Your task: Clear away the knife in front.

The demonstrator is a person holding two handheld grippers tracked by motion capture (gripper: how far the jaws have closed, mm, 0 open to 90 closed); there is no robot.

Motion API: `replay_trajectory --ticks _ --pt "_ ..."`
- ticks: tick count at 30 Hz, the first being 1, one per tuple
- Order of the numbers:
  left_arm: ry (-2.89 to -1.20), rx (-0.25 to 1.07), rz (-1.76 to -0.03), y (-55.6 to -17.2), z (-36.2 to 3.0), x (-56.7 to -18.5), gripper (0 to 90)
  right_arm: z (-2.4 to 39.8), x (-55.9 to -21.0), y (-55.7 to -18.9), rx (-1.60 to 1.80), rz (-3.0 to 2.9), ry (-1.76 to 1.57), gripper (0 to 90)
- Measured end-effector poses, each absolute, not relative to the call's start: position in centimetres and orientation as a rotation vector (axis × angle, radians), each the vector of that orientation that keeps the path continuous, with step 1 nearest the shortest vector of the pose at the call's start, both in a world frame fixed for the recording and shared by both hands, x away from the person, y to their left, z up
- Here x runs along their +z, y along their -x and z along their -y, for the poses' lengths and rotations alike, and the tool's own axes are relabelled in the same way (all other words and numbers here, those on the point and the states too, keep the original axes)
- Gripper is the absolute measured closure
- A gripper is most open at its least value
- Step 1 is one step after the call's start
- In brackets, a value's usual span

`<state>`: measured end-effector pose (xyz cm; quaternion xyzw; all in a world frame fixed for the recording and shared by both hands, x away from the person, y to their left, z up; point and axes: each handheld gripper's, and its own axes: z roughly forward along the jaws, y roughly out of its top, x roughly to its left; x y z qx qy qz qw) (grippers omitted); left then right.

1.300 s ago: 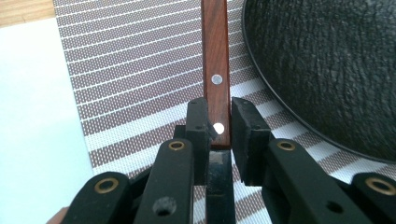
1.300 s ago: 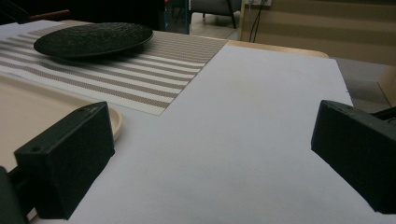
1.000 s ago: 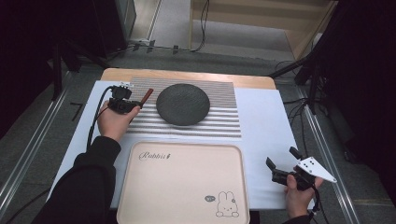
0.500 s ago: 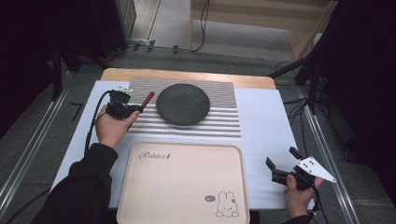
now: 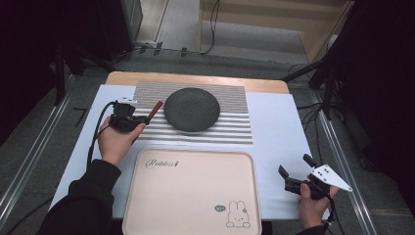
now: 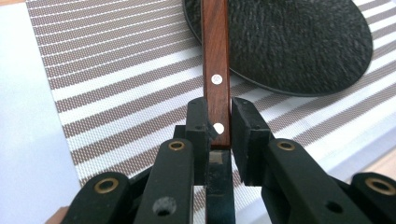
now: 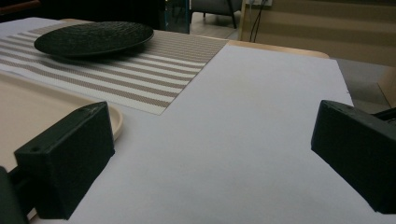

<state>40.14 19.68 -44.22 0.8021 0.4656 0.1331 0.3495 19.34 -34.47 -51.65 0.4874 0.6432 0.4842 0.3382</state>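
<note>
Left gripper [image 5: 138,119] clamped on wooden handle [image 6: 215,70] beside dark plate [image 5: 191,108] on striped mat [image 5: 235,125], pink tray [image 5: 191,196] nearer, right gripper [image 5: 296,170] wide open, empty, over white sheet [image 7: 243,140].

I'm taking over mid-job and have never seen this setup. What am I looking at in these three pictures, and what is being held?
A person sits at a table holding a hand-held gripper in each hand; there is no robot arm. The high view looks down from above. The other two pictures come from cameras riding on each gripper, looking along its black jaws.

On the table's white cover lie a striped placemat with a dark textured plate on it, and nearer the person a beige tray printed with a rabbit.

The left gripper is shut on a wooden handle with two metal rivets, pointing toward the plate; what tool it belongs to I cannot tell. The right gripper rests at the table's near right corner, jaws open, holding nothing.
</note>
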Motion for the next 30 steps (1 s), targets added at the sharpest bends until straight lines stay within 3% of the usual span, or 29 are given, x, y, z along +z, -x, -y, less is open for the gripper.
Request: replay_trajectory --ticks 30 --pt "-2.059 0.318 -1.120 -33.5 -19.1 -43.4 77.3 34.4 -51.6 -19.3 1.259 -1.676 -1.273 0.0"
